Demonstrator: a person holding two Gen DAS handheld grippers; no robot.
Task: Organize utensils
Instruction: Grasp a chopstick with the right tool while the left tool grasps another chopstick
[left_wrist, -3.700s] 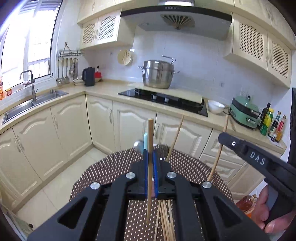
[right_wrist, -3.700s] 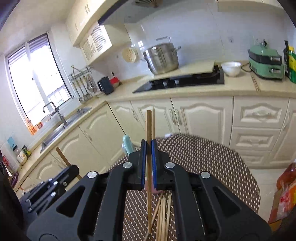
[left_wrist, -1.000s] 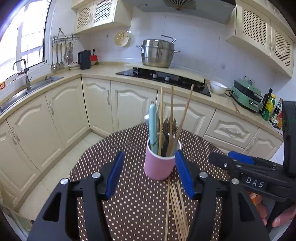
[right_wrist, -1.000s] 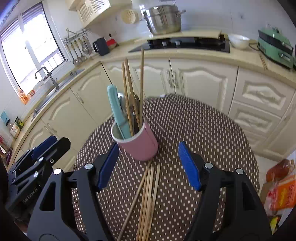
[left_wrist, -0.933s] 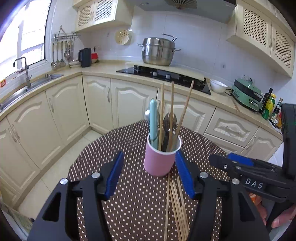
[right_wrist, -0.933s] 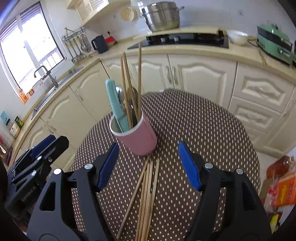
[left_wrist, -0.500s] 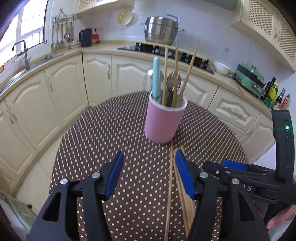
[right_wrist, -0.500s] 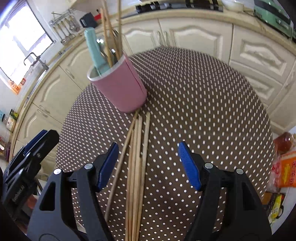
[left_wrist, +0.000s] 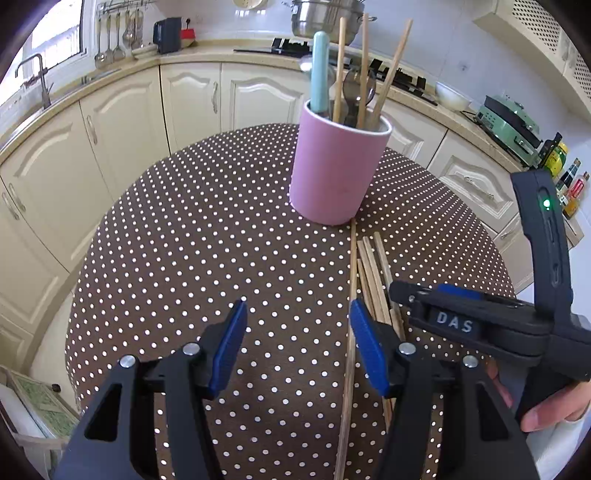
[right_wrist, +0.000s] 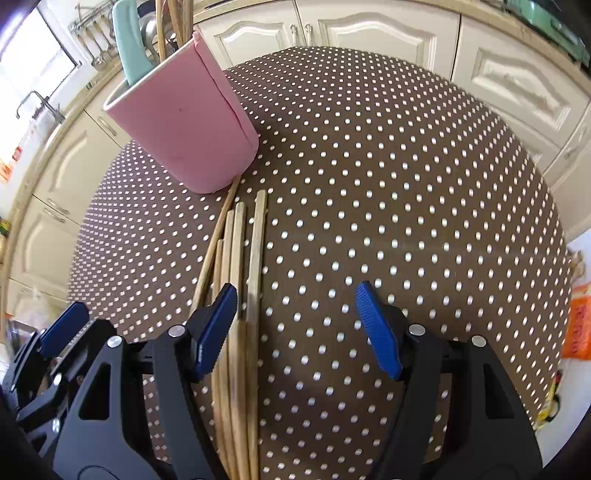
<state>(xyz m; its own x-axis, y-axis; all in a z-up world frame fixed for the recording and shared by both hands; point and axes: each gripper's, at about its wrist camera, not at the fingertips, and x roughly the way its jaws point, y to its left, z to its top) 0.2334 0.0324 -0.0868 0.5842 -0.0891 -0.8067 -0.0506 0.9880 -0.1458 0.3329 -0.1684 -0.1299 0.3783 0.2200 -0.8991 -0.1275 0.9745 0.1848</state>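
A pink cup (left_wrist: 338, 168) (right_wrist: 184, 125) stands on the brown dotted round table (left_wrist: 207, 236) (right_wrist: 388, 166). It holds three wooden chopsticks (left_wrist: 364, 70), a teal-handled utensil (left_wrist: 318, 74) and metal spoons. Several loose wooden chopsticks (left_wrist: 373, 273) (right_wrist: 240, 266) lie side by side on the cloth in front of the cup. My left gripper (left_wrist: 297, 343) hangs open low over the table, one long chopstick (left_wrist: 351, 314) running just inside its right finger. My right gripper (right_wrist: 295, 325) is open too, its left finger (right_wrist: 214, 328) over the loose chopsticks. Nothing is gripped.
Cream kitchen cabinets curve around the table's far side, with a sink (left_wrist: 33, 85) at left and a hob and steel pot (left_wrist: 321, 14) behind. Bottles (left_wrist: 565, 177) and a green appliance (left_wrist: 509, 122) sit at right. An orange bag (right_wrist: 576, 321) lies on the floor.
Both grippers have come down and tilted toward the table, from cup height to just above the loose chopsticks. Earlier each was shut on a chopstick; now both are open, and the cup holds three chopsticks.
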